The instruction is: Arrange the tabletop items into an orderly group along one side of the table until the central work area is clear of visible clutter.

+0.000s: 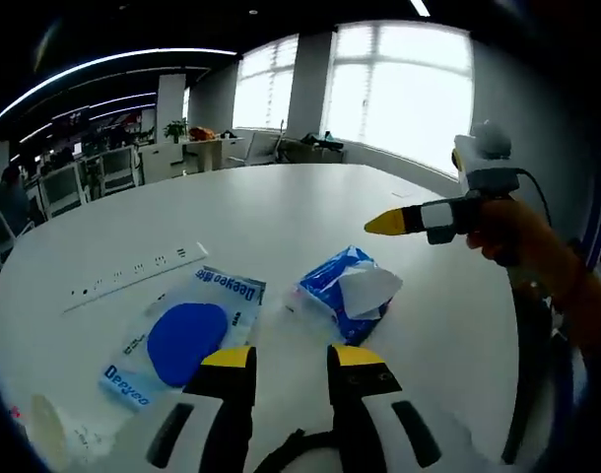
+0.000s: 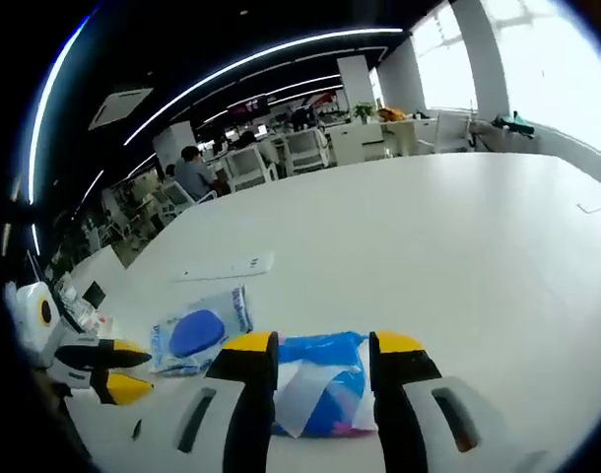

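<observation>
**A:** Nearest thing in the left gripper view is the left claw (image 1: 292, 360), jaws apart with nothing between them, hanging over the white tabletop (image 1: 281, 212). Just past the jaw tips, slightly left, lies a clear packet with a blue disc (image 1: 185, 332) inside, flat on the surface. To its right, close but not touching, sits a blue wipes pack (image 1: 348, 291) with its white flap sticking up.

**B:** And the right one?

**A:** The right claw (image 2: 323, 345) is released too — jaws spread, the blue wipes pack (image 2: 323, 389) sitting on the tabletop between and just beyond them. Can't tell whether the jaws touch it. The packet with the blue disc (image 2: 200, 333) lies to the left in that view, and the left claw (image 2: 118, 370) comes in at the far left edge.

**B:** Anything further back?

**A:** A white power strip (image 1: 135, 273) lies beyond the packet. In the left gripper view the right claw (image 1: 387, 224) hovers above the tabletop past the wipes, held by a hand (image 1: 512, 232). Farther off — office desks and big windows.
</observation>
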### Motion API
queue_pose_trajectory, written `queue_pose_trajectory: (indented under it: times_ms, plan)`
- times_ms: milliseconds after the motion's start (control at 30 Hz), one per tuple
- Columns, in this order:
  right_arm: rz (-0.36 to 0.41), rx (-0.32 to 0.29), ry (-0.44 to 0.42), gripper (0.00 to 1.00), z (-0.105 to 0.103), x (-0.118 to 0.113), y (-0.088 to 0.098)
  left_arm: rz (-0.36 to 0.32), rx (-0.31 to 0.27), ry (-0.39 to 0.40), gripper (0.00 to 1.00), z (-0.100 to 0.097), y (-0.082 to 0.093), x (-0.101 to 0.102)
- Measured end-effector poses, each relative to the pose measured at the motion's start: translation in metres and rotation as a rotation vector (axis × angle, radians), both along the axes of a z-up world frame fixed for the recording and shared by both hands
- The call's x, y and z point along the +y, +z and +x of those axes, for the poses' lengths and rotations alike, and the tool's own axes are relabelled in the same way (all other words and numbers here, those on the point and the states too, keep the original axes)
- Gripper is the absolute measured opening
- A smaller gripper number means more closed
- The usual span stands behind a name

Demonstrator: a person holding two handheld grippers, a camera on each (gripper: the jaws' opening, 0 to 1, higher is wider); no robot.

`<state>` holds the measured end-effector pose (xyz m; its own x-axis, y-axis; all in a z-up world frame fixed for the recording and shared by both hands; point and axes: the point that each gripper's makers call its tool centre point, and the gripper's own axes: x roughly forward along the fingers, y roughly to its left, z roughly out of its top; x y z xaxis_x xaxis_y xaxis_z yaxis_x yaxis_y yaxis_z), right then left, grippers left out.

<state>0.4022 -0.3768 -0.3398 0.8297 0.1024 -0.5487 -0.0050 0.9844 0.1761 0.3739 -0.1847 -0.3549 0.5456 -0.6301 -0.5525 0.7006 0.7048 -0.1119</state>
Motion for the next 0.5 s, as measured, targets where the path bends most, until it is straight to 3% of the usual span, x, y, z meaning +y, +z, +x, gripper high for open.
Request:
queue_pose_trajectory:
  times_ms: [100,233,367,500]
  plan:
    - [-0.021,0.016,0.032,0.39,-0.001,0.009,-0.005,0.014,0.026,0.056,0.28,0.001,-0.002,0.017]
    - [-0.027,0.085,0.096,0.4,-0.012,0.029,-0.016,0.034,0.069,0.102,0.29,0.003,-0.008,0.038]
    - [-0.031,0.072,0.136,0.41,-0.015,0.06,-0.01,0.041,0.075,0.149,0.37,0.008,-0.009,0.052]
    - [-0.05,0.041,0.168,0.42,-0.012,0.076,0.001,0.032,0.101,0.187,0.37,0.009,-0.008,0.065]
